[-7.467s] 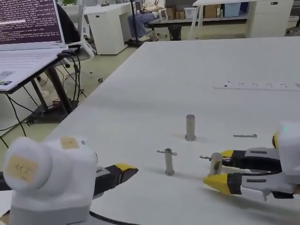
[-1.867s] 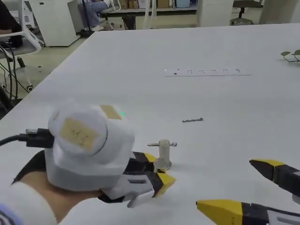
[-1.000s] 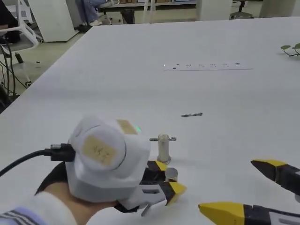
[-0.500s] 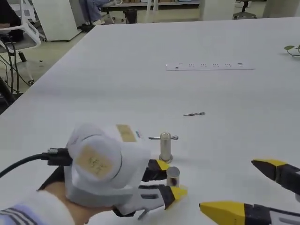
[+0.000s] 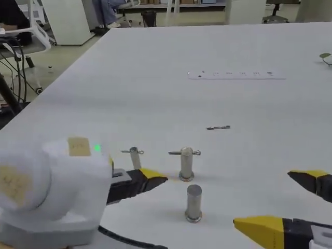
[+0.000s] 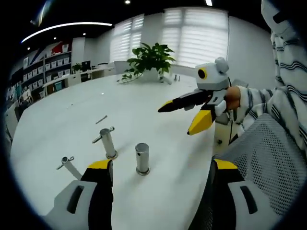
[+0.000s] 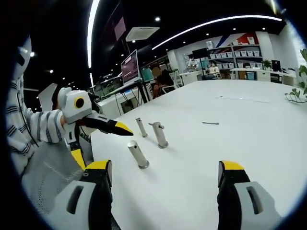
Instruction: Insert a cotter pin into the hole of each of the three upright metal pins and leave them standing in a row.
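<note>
On the white workbench (image 5: 155, 93), close to the near edge: three short silver-grey cylindrical metal pins, all upright on small flared feet. Farthest left, a slimmer metal pin (image 5: 135, 158) with a slim wire cotter pin (image 5: 127, 151) through its top, loop end out to the left. Just to its right, a thicker metal pin (image 5: 185, 166), crossed near the top by a second wire cotter pin (image 5: 174, 153), ends out on both sides. Nearer the person and slightly right of that one, a plain-topped metal pin (image 5: 193, 203) with a flat shiny cap, standing apart from the other two and forming a triangle with them rather than a straight line. Farther back on the bench, a loose wire cotter pin (image 5: 218, 127) lying flat, well apart from all three; beyond it, a long white power strip (image 5: 236, 75). Left gripper (image 6: 162, 165) with black, yellow-tipped jaws spread wide, gripping nothing; seen along its jaws, the plain-topped pin between them and just ahead, the cottered pair off toward the left jaw. From the head view, one yellow tip just in front of the slimmer pin, whether touching impossible to tell. Right gripper (image 5: 271, 199) likewise wide open and empty, off to the right of the plain-topped pin and well clear of it, tips pointing toward the group.
</note>
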A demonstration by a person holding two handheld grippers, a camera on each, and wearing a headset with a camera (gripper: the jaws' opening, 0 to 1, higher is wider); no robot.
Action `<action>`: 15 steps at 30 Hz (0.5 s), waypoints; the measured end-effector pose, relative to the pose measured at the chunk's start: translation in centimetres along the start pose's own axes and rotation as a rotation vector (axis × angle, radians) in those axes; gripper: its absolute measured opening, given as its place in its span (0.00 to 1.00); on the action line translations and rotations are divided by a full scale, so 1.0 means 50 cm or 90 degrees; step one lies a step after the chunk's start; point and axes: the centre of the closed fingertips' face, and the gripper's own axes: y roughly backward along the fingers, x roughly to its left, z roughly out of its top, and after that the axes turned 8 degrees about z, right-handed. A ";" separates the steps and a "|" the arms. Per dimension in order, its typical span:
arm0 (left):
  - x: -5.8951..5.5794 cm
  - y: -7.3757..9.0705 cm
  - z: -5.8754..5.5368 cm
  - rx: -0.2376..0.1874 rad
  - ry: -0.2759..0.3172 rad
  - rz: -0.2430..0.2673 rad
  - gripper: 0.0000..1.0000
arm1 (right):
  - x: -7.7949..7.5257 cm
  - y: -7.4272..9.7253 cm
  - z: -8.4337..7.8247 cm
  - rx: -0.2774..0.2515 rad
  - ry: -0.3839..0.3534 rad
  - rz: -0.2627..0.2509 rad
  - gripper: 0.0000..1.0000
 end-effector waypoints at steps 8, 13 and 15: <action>-0.003 0.021 0.006 -0.017 0.028 0.015 0.98 | -0.047 -0.012 0.029 0.059 0.081 0.025 0.79; -0.004 0.030 0.006 -0.018 0.043 0.030 0.99 | -0.086 -0.030 0.043 0.123 0.139 0.043 0.74; 0.001 0.033 0.000 -0.009 0.056 0.048 0.99 | -0.103 -0.038 0.052 0.148 0.166 0.048 0.70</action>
